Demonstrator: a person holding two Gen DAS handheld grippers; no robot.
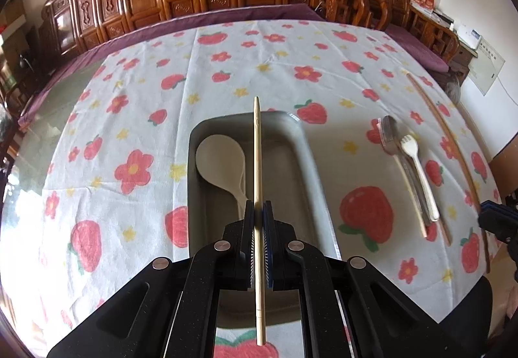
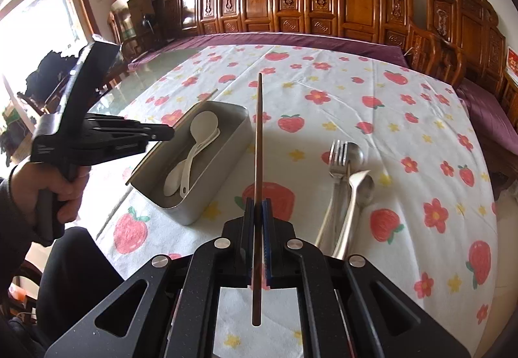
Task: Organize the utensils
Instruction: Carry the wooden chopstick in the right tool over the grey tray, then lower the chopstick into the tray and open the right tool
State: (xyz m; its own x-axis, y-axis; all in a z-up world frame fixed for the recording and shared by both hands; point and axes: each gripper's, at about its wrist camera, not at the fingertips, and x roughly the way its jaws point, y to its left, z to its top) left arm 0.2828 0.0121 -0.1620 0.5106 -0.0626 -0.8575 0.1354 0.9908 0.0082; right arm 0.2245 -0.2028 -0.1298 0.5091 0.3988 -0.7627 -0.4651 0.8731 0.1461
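The left hand-held gripper (image 1: pixel 259 212) clamps a pale chopstick (image 1: pixel 258 163) above the tray (image 1: pixel 291 131); the right hand-held gripper (image 2: pixel 258 209) clamps a brown chopstick (image 2: pixel 258 137).

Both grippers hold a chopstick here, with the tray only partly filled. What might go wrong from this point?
1. The left gripper pinches the pale chopstick near its rear end, so the long front could pivot or slip on release.
2. The white spoons already lie in the grey tray; a dropped chopstick may land across them.
3. The right gripper holds the dark chopstick beside the metal cutlery, which a swing could knock.
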